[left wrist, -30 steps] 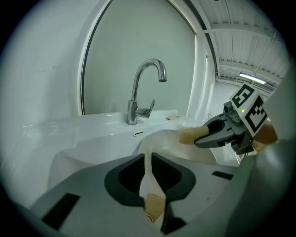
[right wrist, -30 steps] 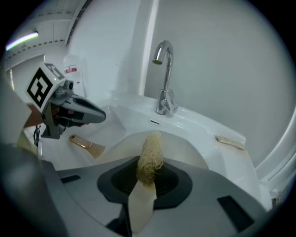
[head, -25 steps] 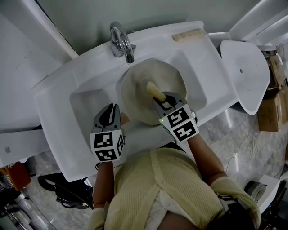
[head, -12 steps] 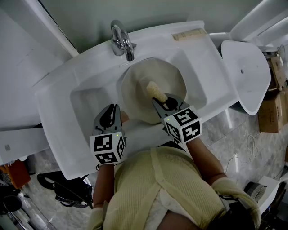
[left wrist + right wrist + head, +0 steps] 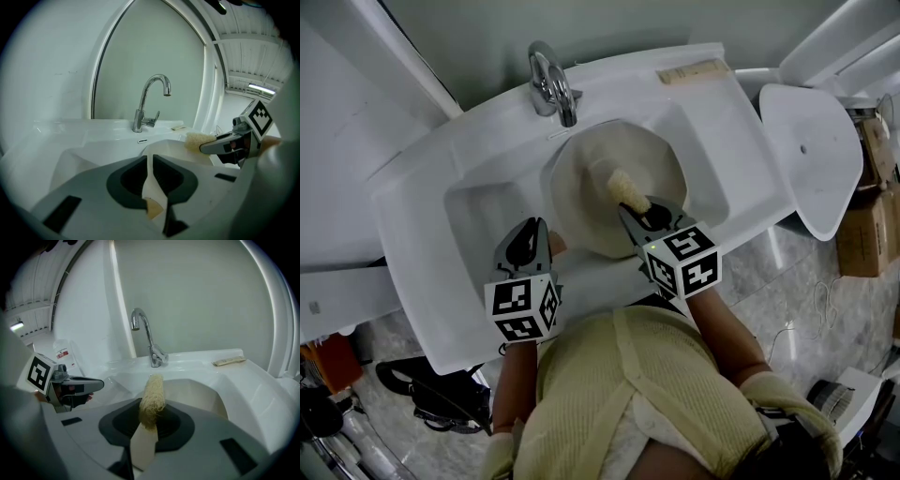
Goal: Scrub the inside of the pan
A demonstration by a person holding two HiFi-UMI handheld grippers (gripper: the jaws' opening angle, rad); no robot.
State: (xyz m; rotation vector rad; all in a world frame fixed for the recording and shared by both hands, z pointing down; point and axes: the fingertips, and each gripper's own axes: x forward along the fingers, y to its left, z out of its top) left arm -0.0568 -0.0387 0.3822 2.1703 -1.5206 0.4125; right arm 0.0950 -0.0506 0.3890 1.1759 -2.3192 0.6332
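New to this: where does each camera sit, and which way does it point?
Head view: on the person's head, looking down at the sink, pan and faucet; left gripper, right gripper, arms and chest show.
Left gripper view: on the left gripper, facing the faucet along its fingers, which have just closed further on the pan's rim.
Right gripper view: on the right gripper, facing the faucet along its fingers, clamped on the scrubber.
Shared: faucet, pan; each gripper view shows the other gripper.

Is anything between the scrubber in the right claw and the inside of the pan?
Nothing visible. The right claw grips the yellow fibrous loofah scrubber, whose tip lies over the bare inside of the cream round pan.
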